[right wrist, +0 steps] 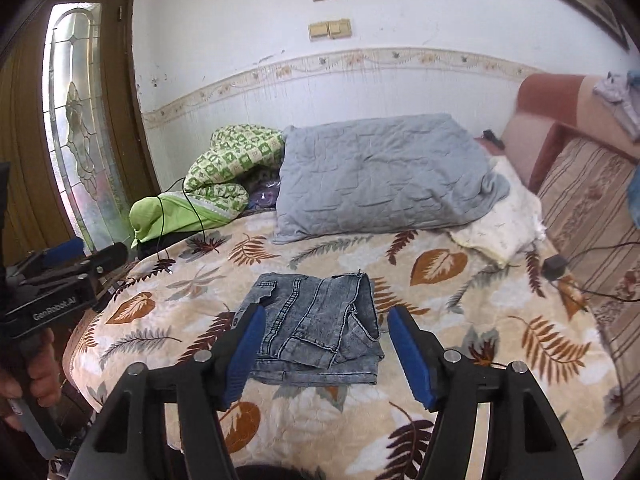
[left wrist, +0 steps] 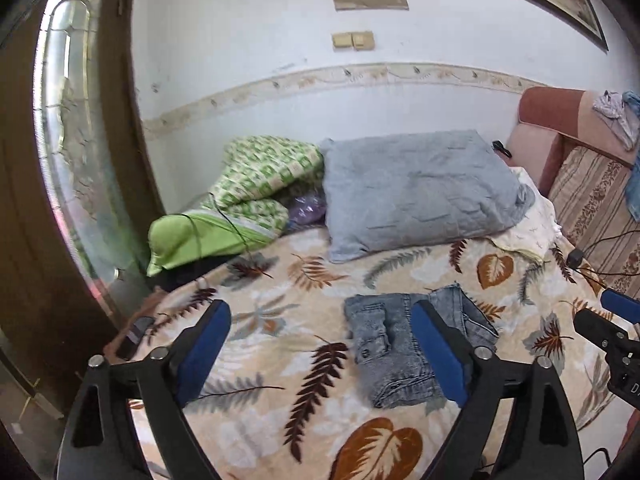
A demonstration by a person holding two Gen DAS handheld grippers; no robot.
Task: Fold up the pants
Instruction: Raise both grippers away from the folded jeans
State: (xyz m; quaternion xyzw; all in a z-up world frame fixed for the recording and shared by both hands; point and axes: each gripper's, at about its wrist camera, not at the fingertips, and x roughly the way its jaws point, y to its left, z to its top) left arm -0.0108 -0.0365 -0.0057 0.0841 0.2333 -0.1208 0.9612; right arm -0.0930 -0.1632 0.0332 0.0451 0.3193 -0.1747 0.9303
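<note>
pants: point(right wrist: 318, 322) grey-blue denim, folded into a compact rectangle, lying flat on the blanket point(right wrist: 460, 320), near-centre of the bed
pants layers: several stacked, seams and a hem edge showing on top, near edge slightly uneven
left gripper: point(left wrist: 320, 354) jaws wide apart, holding nothing, above the blanket; its right finger point(left wrist: 438, 354) overlaps the pants point(left wrist: 384, 344) in the left wrist view, contact can't be confirmed
right gripper: point(right wrist: 326, 354) jaws spread wide, nothing held, one finger either side of the pants' near edge; left finger point(right wrist: 244, 356) looks close to the denim, can't tell if touching
left gripper from right cam: point(right wrist: 60, 284) off the left edge of the bed, well apart from the pants, hand point(right wrist: 32, 372) on its handle
blanket: beige, leaf print, covers the bed
pillow: point(right wrist: 380, 176) grey, quilted, far side against the wall
quilt: point(right wrist: 224, 172) green and white, bunched far-left beside the pillow
cable: point(right wrist: 188, 216) black, draped over the quilt
sofa: point(right wrist: 592, 184) striped, right of the bed, clothes on its back
charger: point(right wrist: 554, 268) small black block, right edge of the blanket
</note>
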